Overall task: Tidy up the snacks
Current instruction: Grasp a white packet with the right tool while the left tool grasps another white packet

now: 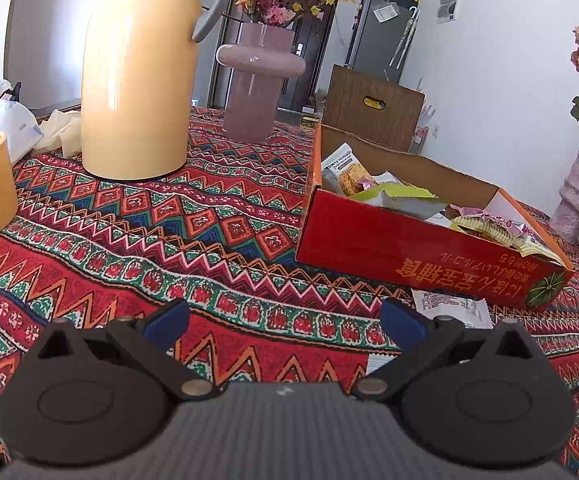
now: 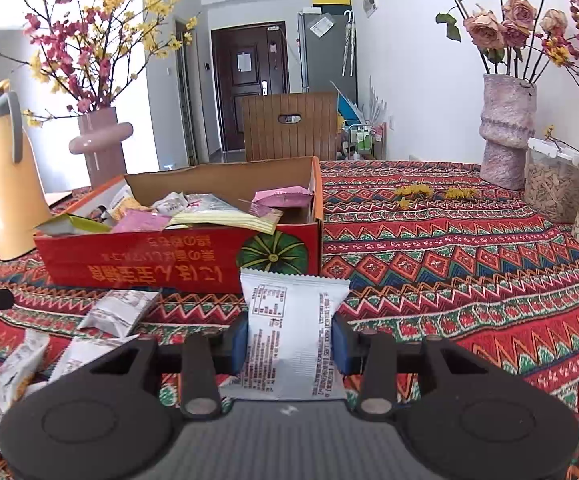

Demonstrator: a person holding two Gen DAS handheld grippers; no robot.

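My right gripper (image 2: 291, 336) pinches a white packet (image 2: 293, 320); I'd lift it clear over the red box (image 2: 177, 264) wall before letting go.

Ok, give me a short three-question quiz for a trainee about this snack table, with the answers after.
1. True or false: the right gripper is shut on a white printed snack packet.
2. Which stands closest to the tall yellow thermos jug? A: red cardboard snack box; B: mauve glass vase; C: brown wooden chair.
3. Fill in: the left gripper is ___ and holds nothing.

Key
1. True; its blue pads press the packet's sides.
2. B.
3. Open, over the patterned red tablecloth.
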